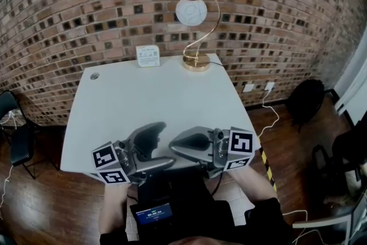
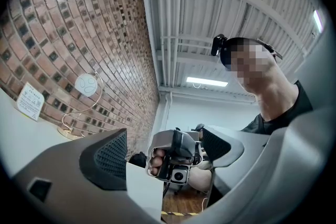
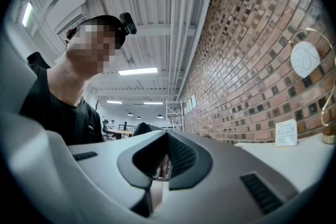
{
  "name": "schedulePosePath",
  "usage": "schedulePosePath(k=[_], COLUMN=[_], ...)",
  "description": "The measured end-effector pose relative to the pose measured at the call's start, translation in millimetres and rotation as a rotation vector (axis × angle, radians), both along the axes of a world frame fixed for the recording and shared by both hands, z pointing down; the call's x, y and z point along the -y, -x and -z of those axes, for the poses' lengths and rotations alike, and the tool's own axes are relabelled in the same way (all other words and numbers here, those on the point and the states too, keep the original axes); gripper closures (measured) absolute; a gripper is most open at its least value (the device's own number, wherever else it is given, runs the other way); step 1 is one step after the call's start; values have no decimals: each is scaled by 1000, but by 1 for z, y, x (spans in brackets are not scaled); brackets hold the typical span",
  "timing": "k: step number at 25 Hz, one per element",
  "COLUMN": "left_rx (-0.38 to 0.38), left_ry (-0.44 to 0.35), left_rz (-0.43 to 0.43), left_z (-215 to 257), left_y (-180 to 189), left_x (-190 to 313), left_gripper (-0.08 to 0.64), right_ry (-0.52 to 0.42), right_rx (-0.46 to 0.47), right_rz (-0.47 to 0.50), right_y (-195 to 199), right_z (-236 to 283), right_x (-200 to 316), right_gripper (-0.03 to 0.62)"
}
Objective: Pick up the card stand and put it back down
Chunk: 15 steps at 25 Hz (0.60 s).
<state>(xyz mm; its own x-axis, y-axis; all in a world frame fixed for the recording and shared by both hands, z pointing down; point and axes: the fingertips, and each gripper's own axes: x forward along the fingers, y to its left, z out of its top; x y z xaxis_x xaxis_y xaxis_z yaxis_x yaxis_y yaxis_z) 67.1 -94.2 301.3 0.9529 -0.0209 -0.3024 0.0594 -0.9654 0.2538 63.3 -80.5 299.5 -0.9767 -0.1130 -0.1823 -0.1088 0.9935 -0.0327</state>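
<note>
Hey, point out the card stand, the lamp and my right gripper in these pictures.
card stand [image 1: 148, 56], head view, on its white printed face.
lamp [image 1: 190, 12], head view, on its white globe shade.
right gripper [image 3: 166, 140], right gripper view, where its shut jaw tips meet.

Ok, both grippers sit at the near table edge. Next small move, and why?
Probably reach the left gripper across the table toward the card stand: that gripper's jaws stand apart and empty, the right gripper is shut, and the stand sits untouched at the far edge beside the lamp.
</note>
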Motion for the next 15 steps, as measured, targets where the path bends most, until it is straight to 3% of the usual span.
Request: schedulePosePath(k=[15], left_rx=[-2], left_ry=[17], left_rz=[2], left_z=[-5], left_y=[1], left_x=[4], left_gripper=[117], right_ry=[17], right_rx=[-13], right_rz=[4], right_y=[1], right_z=[-8], right_x=[4], right_gripper=[574])
